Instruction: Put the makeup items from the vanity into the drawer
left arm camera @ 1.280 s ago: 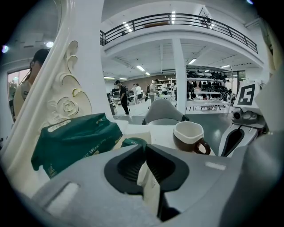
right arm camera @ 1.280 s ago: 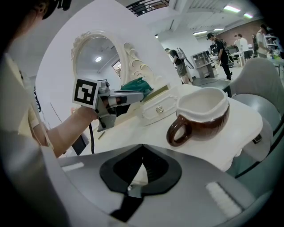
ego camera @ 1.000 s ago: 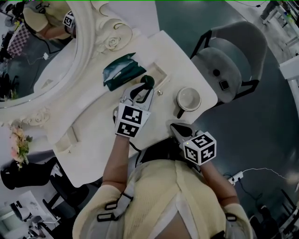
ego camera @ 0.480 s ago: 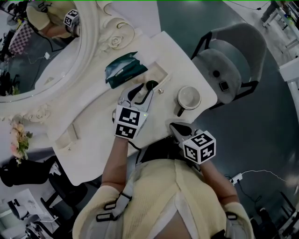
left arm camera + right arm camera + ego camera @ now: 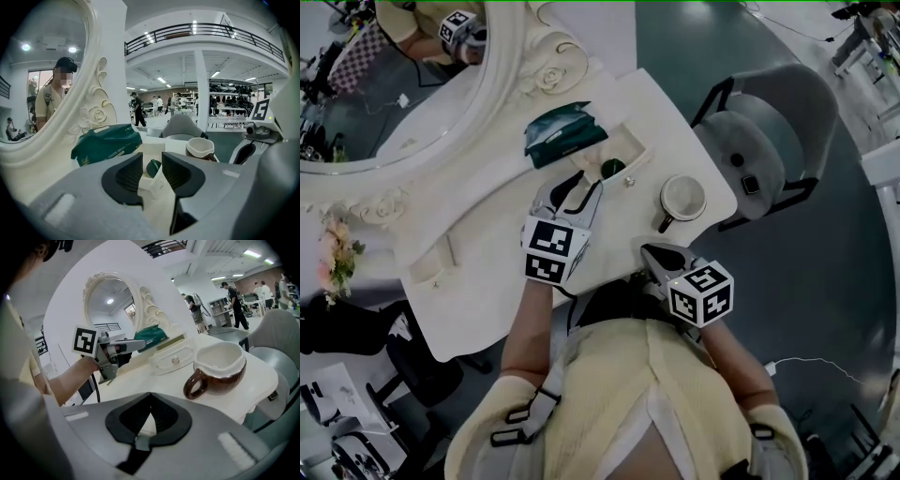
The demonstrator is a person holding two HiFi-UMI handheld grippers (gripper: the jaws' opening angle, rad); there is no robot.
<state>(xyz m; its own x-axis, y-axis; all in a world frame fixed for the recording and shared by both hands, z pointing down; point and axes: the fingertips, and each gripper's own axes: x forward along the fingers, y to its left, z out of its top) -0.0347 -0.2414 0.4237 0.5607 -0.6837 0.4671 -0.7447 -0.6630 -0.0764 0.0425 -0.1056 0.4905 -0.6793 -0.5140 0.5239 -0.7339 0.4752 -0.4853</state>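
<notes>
Makeup item (image 5: 612, 169) lies in drawer (image 5: 636, 157); left claw (image 5: 579, 190) just opened, empty; right claw (image 5: 656, 253) closed

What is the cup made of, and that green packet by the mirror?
The cup looks like glazed ceramic: thick rim, shiny brown outside, cream inside. The green packet looks like soft plastic film: it is crinkled and a bit glossy, with a pale flap on top. Probably a wipes pack, not certain.

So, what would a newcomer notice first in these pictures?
The ornate white mirror fills the upper left, a dark green pack at its foot. The left gripper, jaws just opened and empty, faces the small open drawer holding a round green item. A brown mug stands beside it.
</notes>
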